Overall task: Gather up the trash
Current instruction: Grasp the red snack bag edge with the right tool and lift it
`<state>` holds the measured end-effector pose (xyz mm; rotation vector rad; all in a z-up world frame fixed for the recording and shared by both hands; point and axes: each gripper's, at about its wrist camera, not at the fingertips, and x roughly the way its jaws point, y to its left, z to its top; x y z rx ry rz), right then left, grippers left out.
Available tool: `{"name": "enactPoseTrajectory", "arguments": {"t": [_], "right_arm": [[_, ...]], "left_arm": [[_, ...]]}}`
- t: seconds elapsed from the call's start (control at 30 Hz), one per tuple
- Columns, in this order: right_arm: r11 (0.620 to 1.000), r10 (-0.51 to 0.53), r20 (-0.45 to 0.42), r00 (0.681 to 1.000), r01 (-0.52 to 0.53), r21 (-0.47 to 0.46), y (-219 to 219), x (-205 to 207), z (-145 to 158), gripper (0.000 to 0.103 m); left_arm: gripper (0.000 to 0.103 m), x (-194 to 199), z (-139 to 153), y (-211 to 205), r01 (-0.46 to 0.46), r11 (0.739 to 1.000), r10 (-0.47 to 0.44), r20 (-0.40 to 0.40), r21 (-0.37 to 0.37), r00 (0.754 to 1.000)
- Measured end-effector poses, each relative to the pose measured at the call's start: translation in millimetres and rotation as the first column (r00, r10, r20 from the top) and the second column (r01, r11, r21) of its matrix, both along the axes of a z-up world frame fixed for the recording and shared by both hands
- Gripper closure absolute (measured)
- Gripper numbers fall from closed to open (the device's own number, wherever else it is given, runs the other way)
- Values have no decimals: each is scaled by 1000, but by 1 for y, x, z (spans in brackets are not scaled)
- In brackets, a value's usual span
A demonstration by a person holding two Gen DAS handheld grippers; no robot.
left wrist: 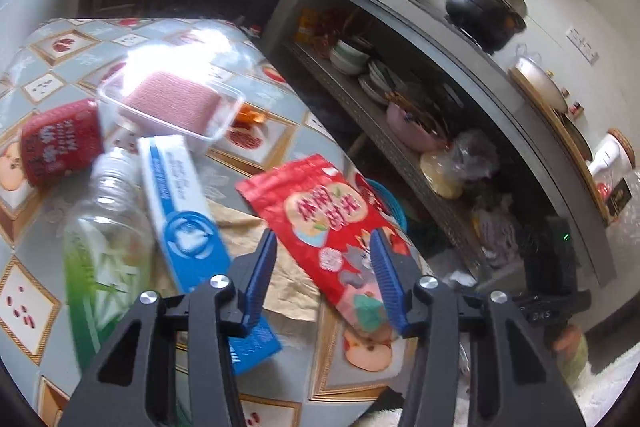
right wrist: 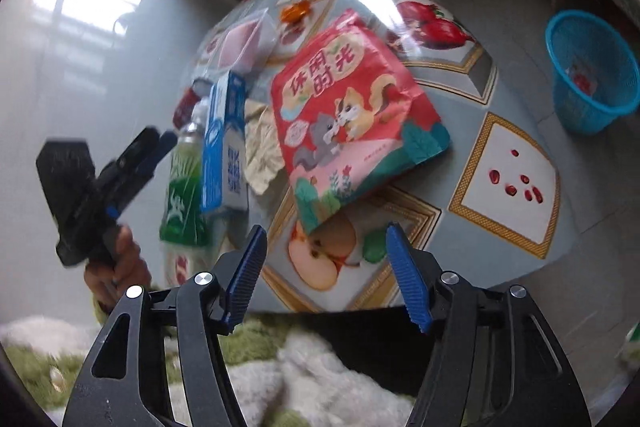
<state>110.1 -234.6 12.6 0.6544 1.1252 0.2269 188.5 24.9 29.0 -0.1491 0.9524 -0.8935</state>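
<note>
A red snack bag point(left wrist: 320, 211) point(right wrist: 352, 115) lies on the fruit-print table point(right wrist: 500, 167), partly over brown paper point(left wrist: 288, 275). Left of it are a blue-and-white carton point(left wrist: 180, 207) point(right wrist: 226, 143), a clear bottle with a green label point(left wrist: 104, 235) point(right wrist: 184, 179), a red cup point(left wrist: 60, 143), a clear tub with a pink pad point(left wrist: 172, 103) and an orange wrapper point(right wrist: 296, 11). My left gripper point(left wrist: 324, 247) point(right wrist: 164, 141) hovers open over the bag's lower end. My right gripper point(right wrist: 325, 239) stands open above the table's near edge, holding nothing.
A blue mesh basket point(right wrist: 592, 75) with something red inside stands on the floor right of the table. Beyond the table runs a shelf of bowls point(left wrist: 400, 107) under a counter with pots point(left wrist: 484, 7). A fluffy green-and-white rug point(right wrist: 300, 367) lies below the near edge.
</note>
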Motion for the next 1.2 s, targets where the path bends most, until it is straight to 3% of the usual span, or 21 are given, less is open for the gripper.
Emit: {"name": "enactPoseTrajectory", "arguments": {"t": [0.07, 0.17, 0.37, 0.53, 0.7, 0.97, 1.2], "right_arm": [[999, -27, 74, 997, 30, -33, -14, 5, 16, 43], [991, -134, 131, 982, 132, 20, -44, 32, 16, 42], [971, -223, 14, 975, 221, 89, -71, 89, -33, 53], [968, -199, -48, 979, 204, 147, -76, 106, -58, 56], [948, -127, -82, 989, 145, 282, -77, 100, -66, 58], [920, -65, -80, 995, 91, 381, -80, 89, -72, 63], [946, -100, -29, 995, 104, 308, -87, 101, -63, 63]], "left_arm": [[68, -5, -3, -16, 47, 999, -47, -13, 0, 999], [77, -13, -9, -46, 118, 993, -118, -8, 20, 993], [90, -34, -37, -91, 211, 957, -213, -10, 198, 977], [93, -38, -65, -104, 227, 926, -218, -63, 301, 974], [95, -35, -73, -105, 226, 918, -211, -79, 325, 974], [96, -39, -79, -116, 227, 904, -221, -58, 362, 974], [96, -47, -78, -116, 230, 901, -235, -31, 367, 971]]}}
